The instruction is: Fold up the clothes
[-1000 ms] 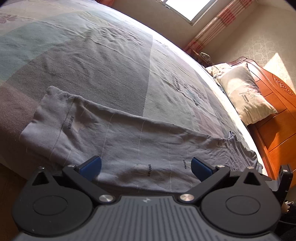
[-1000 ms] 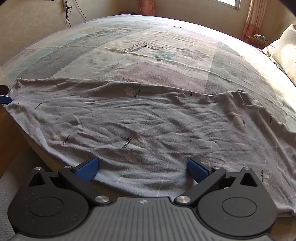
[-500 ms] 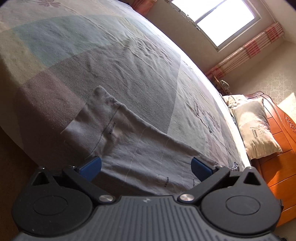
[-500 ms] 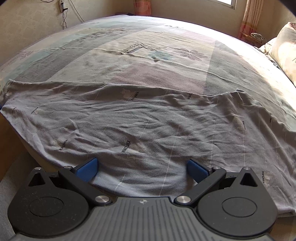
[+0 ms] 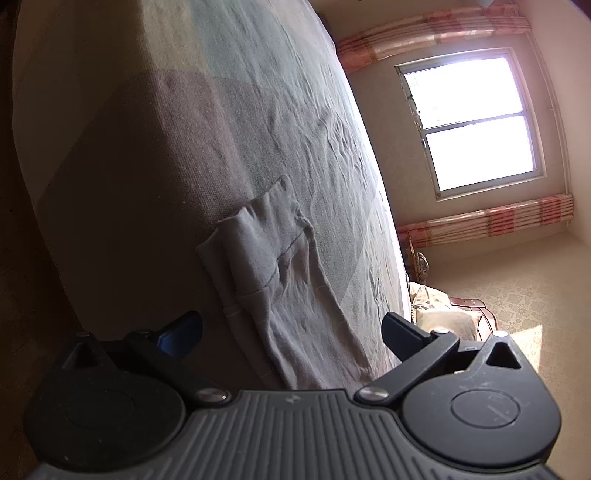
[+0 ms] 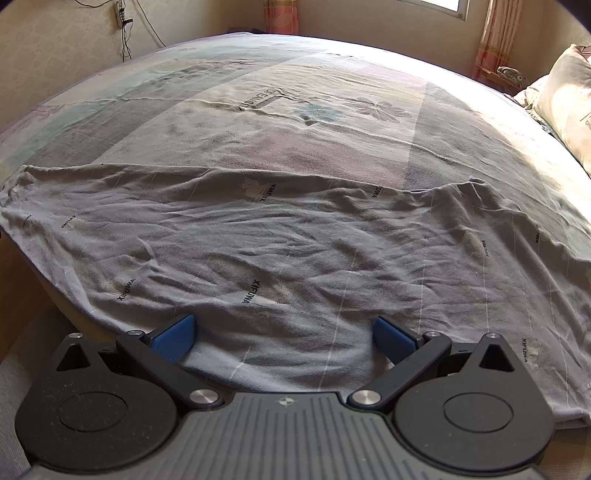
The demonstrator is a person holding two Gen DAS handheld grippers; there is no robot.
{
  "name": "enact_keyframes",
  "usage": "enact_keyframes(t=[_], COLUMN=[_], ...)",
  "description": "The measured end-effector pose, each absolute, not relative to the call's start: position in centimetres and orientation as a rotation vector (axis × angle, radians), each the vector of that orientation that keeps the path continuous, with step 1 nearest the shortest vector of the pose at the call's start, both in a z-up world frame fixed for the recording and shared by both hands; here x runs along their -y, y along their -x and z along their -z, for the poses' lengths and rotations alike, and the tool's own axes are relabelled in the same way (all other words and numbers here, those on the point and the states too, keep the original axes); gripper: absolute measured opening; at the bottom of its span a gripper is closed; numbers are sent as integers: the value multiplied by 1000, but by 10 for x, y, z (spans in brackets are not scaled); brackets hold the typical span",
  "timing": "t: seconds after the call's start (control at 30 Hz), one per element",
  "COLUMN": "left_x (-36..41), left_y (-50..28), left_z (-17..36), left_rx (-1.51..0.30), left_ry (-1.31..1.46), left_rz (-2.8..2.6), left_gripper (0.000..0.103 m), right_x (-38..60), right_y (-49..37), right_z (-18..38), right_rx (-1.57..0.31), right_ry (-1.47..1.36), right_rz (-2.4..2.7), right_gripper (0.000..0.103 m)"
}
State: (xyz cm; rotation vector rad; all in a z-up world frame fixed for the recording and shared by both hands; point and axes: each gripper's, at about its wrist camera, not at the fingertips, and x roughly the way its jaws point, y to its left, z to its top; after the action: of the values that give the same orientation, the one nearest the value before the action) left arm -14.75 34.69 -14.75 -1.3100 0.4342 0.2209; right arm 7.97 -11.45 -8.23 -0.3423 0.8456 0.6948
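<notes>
The bed (image 6: 295,122) carries a patchwork sheet in grey, mauve, pale green and cream panels, with printed flowers and lettering near 12 o'clock in the right wrist view. A cream pillow (image 6: 569,99) lies at 2 o'clock on the bed. A cable (image 6: 127,26) hangs on the wall at 11 o'clock. In the left wrist view, a bright two-pane window (image 5: 472,122) sits at 2 o'clock, flanked by pink striped curtains (image 5: 491,221). A wooden headboard (image 5: 469,306) is partly visible at 4 o'clock.
</notes>
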Motion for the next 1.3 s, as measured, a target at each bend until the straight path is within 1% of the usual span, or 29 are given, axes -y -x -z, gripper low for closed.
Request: enact_keyframes(t=[0.43, 0.63, 0.7, 0.87, 1.13, 1.3], left_x=[-354, -365, -368, -371, -368, -379], left_y=[136, 128, 129, 112, 116, 109], left_z=[132, 141, 145, 141, 154, 159], left_rx=[-323, -282, -244, -270, -213, -214], left_ry=[1311, 1313, 1344, 1296, 1349, 1374], left_rz=[-142, -155, -138, -118, -60, -38], left_gripper=[102, 102, 102, 102, 102, 102], right_x=[113, 114, 115, 116, 117, 117], right_y=[-79, -77, -77, -76, -75, -76], right_z=[82, 83, 83, 84, 85, 85], right_rx=[-845, -834, -832, -823, -815, -814], right_ry=[341, 336, 335, 333, 330, 330], right_rz=[-688, -682, -685, -689, -693, -698], right_gripper=[103, 103, 103, 103, 103, 103])
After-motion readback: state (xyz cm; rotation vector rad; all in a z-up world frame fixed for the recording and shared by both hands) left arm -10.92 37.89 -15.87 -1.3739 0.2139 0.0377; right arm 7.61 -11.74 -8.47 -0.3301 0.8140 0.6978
